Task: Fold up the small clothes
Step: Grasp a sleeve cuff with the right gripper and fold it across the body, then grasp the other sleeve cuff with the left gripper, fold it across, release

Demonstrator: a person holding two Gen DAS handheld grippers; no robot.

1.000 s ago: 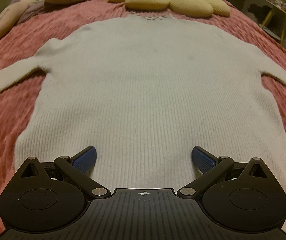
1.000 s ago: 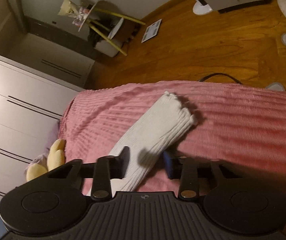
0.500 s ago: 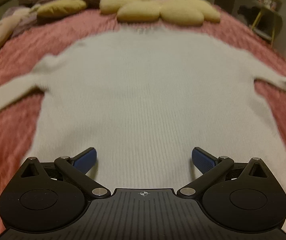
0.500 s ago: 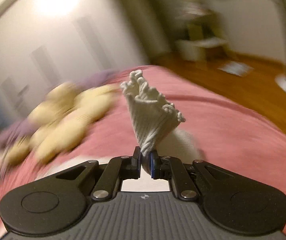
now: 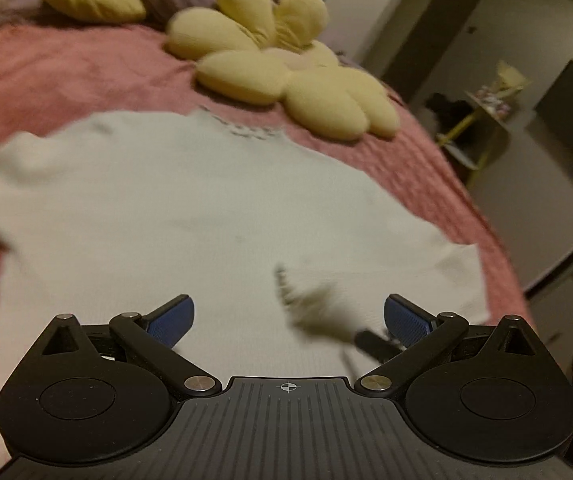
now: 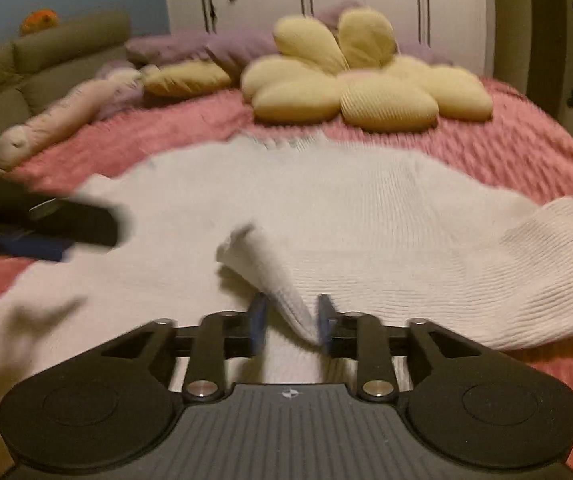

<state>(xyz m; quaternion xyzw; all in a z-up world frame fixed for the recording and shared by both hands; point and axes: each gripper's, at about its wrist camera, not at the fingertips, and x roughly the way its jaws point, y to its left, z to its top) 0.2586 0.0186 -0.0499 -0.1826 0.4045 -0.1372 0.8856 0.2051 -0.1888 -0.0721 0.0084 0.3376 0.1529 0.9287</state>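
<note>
White sweater (image 6: 326, 216), on pink bed (image 6: 526, 152): right sleeve (image 6: 526, 264) newly folded across body toward 9 o'clock. Right gripper (image 6: 291, 320) jaws now parted, cuff (image 6: 254, 252) released; left gripper (image 5: 286, 316) jaws wide apart. First fold done.

- No words, brand names or numbers can be read in either view.
- The only sign is a small white crosshair mark at the front edge of the ribbed black gripper body (image 5: 286, 387), and the same mark in the right wrist view (image 6: 287, 393).

Sweater (image 6: 326, 216) on bed (image 6: 526, 160), pillow (image 6: 366, 80) behind.
</note>
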